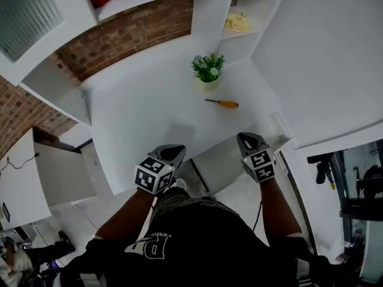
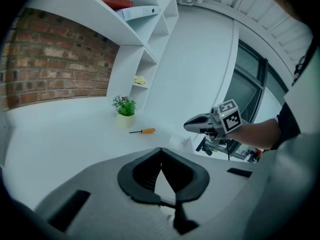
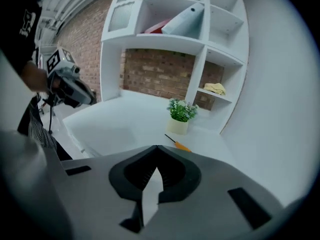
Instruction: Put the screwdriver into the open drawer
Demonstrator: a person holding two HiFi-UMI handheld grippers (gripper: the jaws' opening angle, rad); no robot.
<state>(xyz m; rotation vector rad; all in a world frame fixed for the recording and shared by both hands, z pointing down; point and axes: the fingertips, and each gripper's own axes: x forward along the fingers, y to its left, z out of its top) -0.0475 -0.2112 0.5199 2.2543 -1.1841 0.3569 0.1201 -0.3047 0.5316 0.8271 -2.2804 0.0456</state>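
The screwdriver (image 1: pixel 222 103), orange handle and thin dark shaft, lies flat on the white desk (image 1: pixel 149 112) just in front of a small potted plant (image 1: pixel 207 69). It also shows in the left gripper view as the screwdriver (image 2: pixel 143 131) and in the right gripper view as the screwdriver (image 3: pixel 177 144). What looks like the open drawer (image 1: pixel 218 160) juts out below the desk's front edge, between my grippers. My left gripper (image 1: pixel 173 151) hovers at the desk's front edge, shut and empty. My right gripper (image 1: pixel 246 137) is over the drawer's right side, shut and empty, well short of the screwdriver.
White shelves rise behind the desk against a brick wall (image 1: pixel 128 34); a yellow cloth (image 1: pixel 237 23) lies in a cubby. An open white cabinet panel (image 1: pixel 60 175) stands at the left. A white wall (image 1: pixel 323 58) bounds the desk on the right.
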